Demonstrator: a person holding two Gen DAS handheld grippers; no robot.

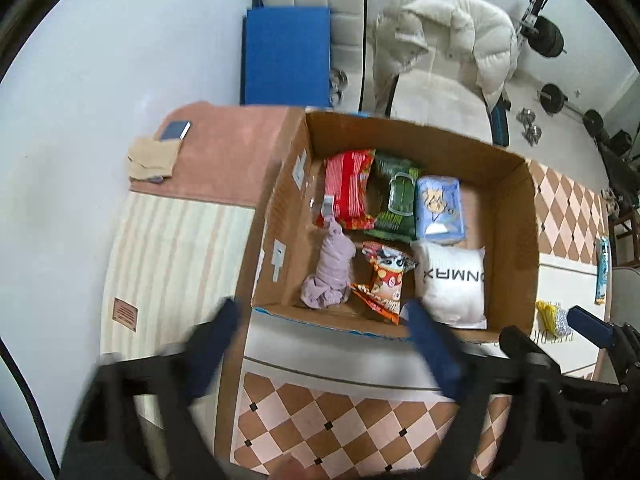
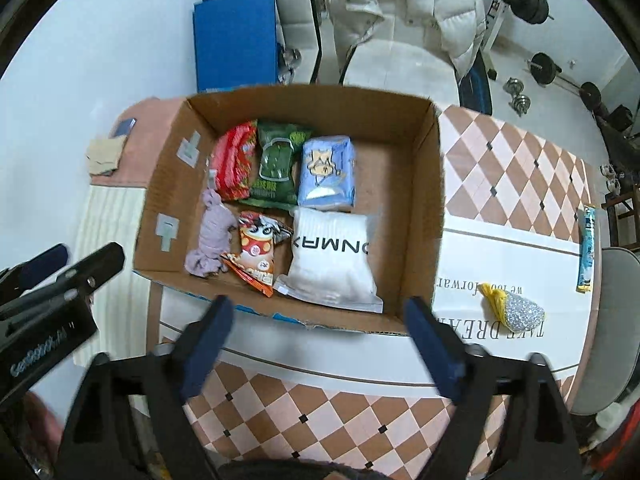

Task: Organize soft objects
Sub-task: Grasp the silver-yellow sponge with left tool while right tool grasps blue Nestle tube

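- Left wrist view: left tool (image 1: 320, 320) spread, gripping nothing, above the near rim of the cardboard box (image 1: 516, 240). The box rests on the checkered tabletop (image 1: 328, 420); a white puffer jacket (image 1: 448, 36) lies behind the box, weight plates (image 1: 550, 36) beyond.
- Right wrist view: right tool (image 2: 320, 322) spread, gripping nothing. Soft packs, including a white pack (image 2: 332, 264), sit inside the box (image 2: 424, 216); a glitter pouch (image 2: 520, 310) lies right of the box.

**Even indoor light, strong fisheye bend, blur up close**

Both views are bright and evenly lit, with a cool white cast on the floor (image 1: 100, 60) and no hard glare. Shadows are soft; the cardboard box (image 2: 434, 216) is shaded along its inner walls. Straight lines bow toward the edges, and black corners ring each round picture. The left hand-held gripper (image 1: 320, 344) is smeared and out of focus; the right hand-held gripper (image 2: 320, 340) is somewhat sharper.
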